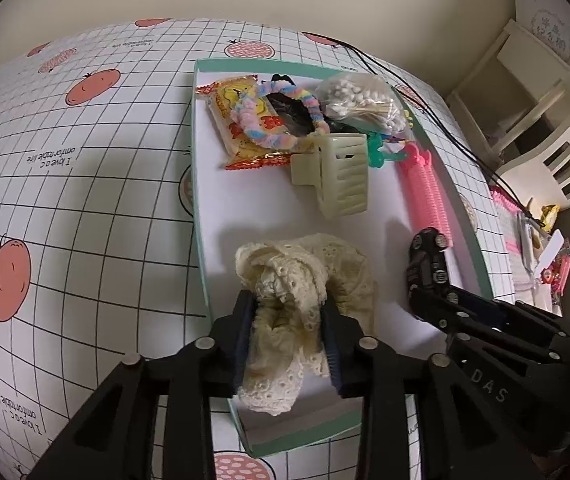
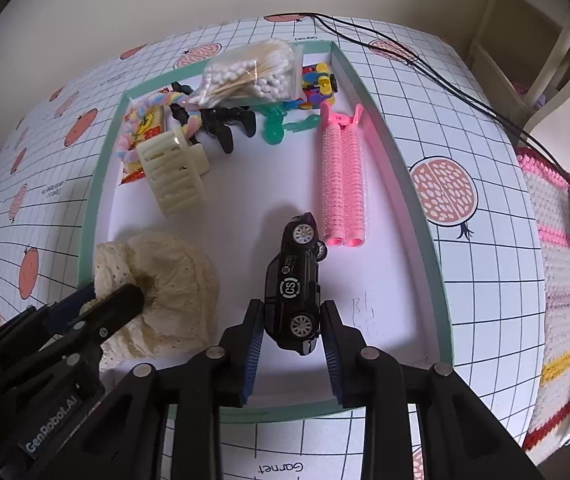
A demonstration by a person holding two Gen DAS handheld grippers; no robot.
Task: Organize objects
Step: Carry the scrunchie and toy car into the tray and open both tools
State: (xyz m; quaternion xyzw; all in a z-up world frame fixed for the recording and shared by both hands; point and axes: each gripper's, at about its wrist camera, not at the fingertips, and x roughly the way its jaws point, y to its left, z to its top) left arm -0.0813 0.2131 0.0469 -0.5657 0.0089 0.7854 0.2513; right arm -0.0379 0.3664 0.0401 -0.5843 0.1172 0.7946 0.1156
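The left gripper (image 1: 289, 336) pinches the lace cloth (image 1: 305, 280) at the tray's (image 2: 425, 216) near left corner, while the right gripper (image 2: 291, 344) has its jaws pressed against the toy car (image 2: 295, 284). The car's long axis runs straight ahead from the fingers toward the far edge, beside the pink rollers (image 2: 343, 184). The tray's far end holds a hair claw (image 2: 173, 176), a snack packet (image 1: 241, 120), a scrunchie (image 1: 277, 116), a swab bag (image 2: 249, 72) and small toys.
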